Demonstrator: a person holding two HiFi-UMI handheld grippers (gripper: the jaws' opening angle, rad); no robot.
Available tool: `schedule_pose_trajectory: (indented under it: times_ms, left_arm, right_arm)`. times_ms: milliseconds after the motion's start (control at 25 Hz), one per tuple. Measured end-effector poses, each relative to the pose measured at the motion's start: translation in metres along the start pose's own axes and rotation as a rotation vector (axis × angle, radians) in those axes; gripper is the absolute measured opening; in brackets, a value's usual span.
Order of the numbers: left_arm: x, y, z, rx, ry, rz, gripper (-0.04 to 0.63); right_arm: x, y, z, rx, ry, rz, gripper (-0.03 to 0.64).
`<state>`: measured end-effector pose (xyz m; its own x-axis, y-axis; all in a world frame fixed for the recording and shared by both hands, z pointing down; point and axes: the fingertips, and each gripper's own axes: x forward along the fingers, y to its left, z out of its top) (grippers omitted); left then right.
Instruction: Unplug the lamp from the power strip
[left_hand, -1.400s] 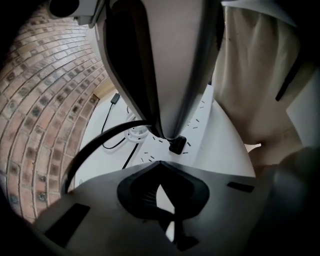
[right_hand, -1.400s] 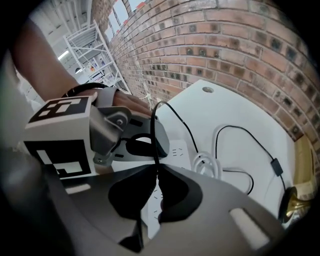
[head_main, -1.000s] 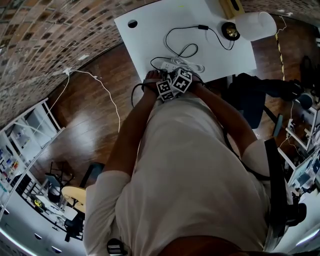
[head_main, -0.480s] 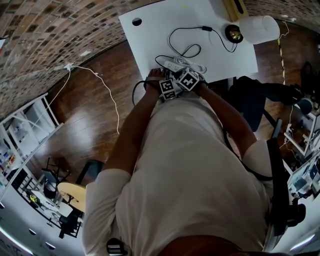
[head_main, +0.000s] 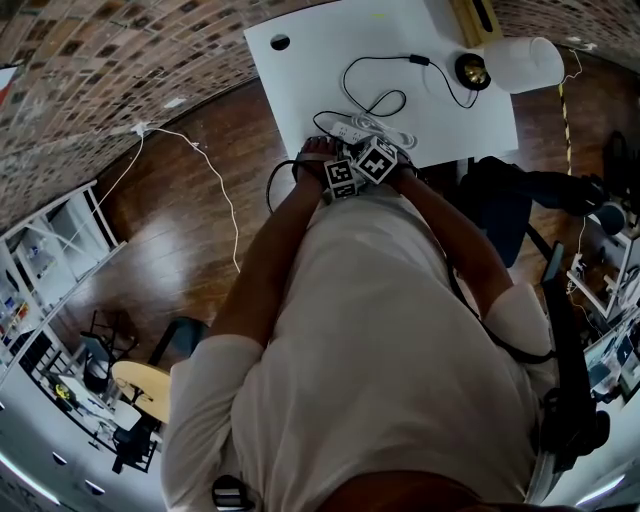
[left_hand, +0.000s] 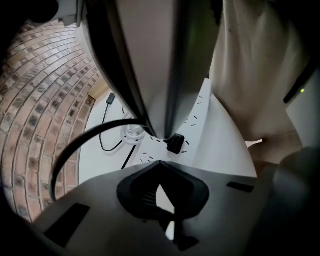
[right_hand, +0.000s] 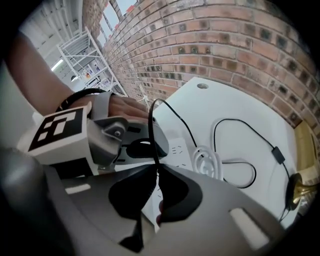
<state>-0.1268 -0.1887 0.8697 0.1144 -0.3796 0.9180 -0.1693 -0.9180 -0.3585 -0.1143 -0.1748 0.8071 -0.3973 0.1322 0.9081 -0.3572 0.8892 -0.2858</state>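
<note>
The lamp's plug (left_hand: 175, 143) is sitting black and square in the white power strip (left_hand: 212, 135), not yet pulled. Both grippers are crowding in over it at the near edge of the tabletop (head_main: 320, 60).

The left gripper (left_hand: 162, 190) is pointing steeply down with its fingers drawn almost together. Only a sliver of white strip is showing through the gap, and nothing is pinched. It looks to be bearing on the strip's end, and I'd say that's to pin the strip down so it isn't lifting along with the plug. The plug is lying just beyond those fingertips.

The right gripper (right_hand: 156, 175) is nipping the lamp's thin black cord (right_hand: 150, 132) between narrow fingers. The cord is rising out of the grip, arching over and running off across the tabletop toward the lamp (head_main: 528, 62), which is sitting well apart at the far corner. Gripping the cord close by the strip is giving a short, direct pull, I reckon. The plug itself isn't lying between either pair of fingers.
</note>
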Motion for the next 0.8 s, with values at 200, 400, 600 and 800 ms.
schedule_pose_trajectory:
  times_ms: [200,400,600,800]
  left_arm:
    - [0.0,0.001,-0.001,-0.018,-0.007,0.011,-0.018]
    - [-0.001,0.003,-0.001,-0.013,-0.011,0.018,-0.018]
    - [-0.002,0.004,-0.001,-0.021,-0.015,0.022,-0.018]
    - [-0.001,0.003,0.0,-0.007,-0.014,0.026,-0.018]
  right_arm:
    - [-0.001,-0.001,-0.002,0.038,-0.017,0.041,0.012]
    - [-0.003,-0.003,0.001,0.064,-0.024,0.023,0.012]
    - [-0.009,-0.008,-0.009,0.052,0.009,0.009,0.011]
    - [-0.008,-0.002,0.014,0.085,-0.12,0.056,0.012]
